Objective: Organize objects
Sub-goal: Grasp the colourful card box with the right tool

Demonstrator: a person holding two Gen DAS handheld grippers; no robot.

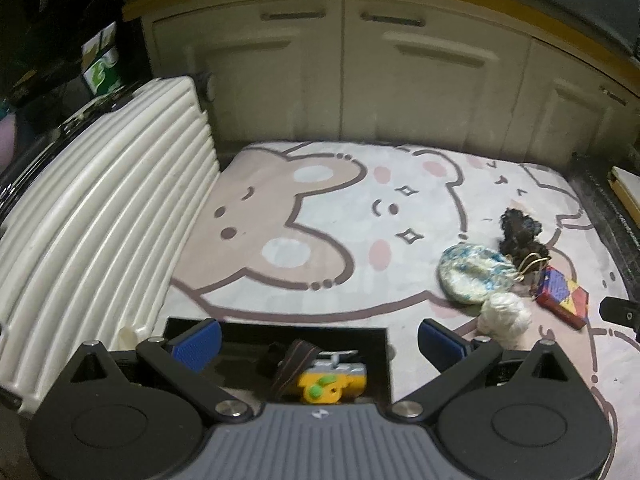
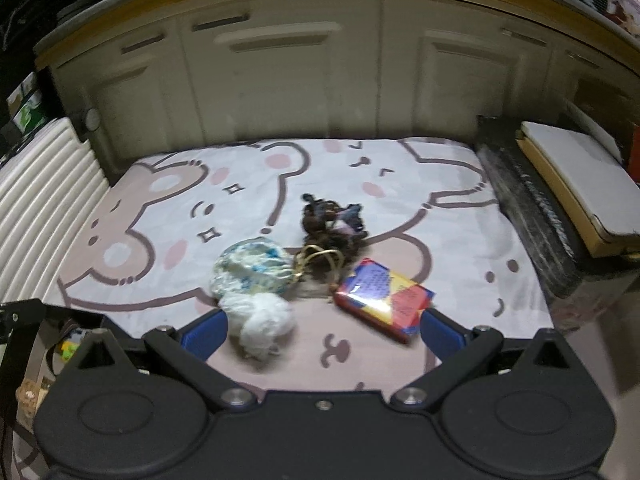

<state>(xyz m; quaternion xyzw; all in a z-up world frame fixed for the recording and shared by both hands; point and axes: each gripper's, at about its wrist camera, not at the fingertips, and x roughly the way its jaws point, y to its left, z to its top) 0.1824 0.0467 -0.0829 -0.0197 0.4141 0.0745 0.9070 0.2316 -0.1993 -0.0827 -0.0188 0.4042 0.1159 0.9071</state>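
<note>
Four loose things: clustered on the right part of the mat; each touching or just beside the next
Mat (image 2: 400, 184): one; soft flat fabric printed with cartoon bear faces in brown, pink and white
Blue-and-white bundle (image 2: 250, 270): one; rounded, crinkled, mottled surface; lies left in the cluster
White fluffy ball (image 2: 266, 326): one; woolly, roundish; touching the bundle's near edge, just ahead of the right gripper
Dark tangle (image 2: 330, 224): one; brown-black, frizzy, irregular; a thin gold loop (image 2: 320, 260) at its near side; farthest of the cluster
Red-and-yellow packet (image 2: 384, 300): one; flat, rectangular, glossy wrapper with blue patches; right in the cluster, beside the gripper's right pad
Black box (image 1: 276, 330): one; open-topped, straight-walled; sits at the mat's near left corner; inside, a yellow toy (image 1: 332, 384) with green knobs and a dark strap
Ribbed white case (image 1: 100, 208): one; hard, ridged shell, along the mat's left edge
Left gripper (image 1: 320, 342): two blue textured pads spread wide above the box; grasping nothing
Right gripper (image 2: 322, 332): two blue pads spread wide; nothing between them but mat and the ball's edge
Cabinet doors (image 2: 280, 72): cream, panelled, behind the mat
</note>
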